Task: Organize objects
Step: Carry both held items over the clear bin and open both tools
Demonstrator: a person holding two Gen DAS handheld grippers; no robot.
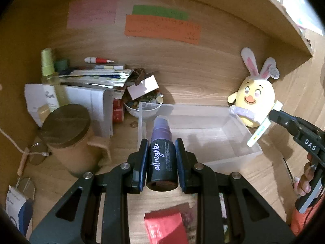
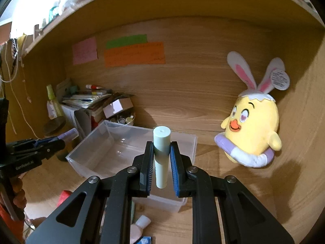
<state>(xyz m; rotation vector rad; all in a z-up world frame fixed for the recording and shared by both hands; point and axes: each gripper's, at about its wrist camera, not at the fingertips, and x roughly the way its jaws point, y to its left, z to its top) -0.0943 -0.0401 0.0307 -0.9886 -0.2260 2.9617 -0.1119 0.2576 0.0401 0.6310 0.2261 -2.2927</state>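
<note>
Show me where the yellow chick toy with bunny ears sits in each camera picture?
Left wrist view: chick toy at the right, behind the clear box.
Right wrist view: chick toy at the right, beside the box.
Shared landmark: orange paper on the back wall.

A yellow chick plush [image 2: 251, 130] with rabbit ears leans in the right corner; pink, green and orange notes [image 2: 134, 53] stick to the wooden back wall above stacked papers [image 1: 95, 77]
</note>
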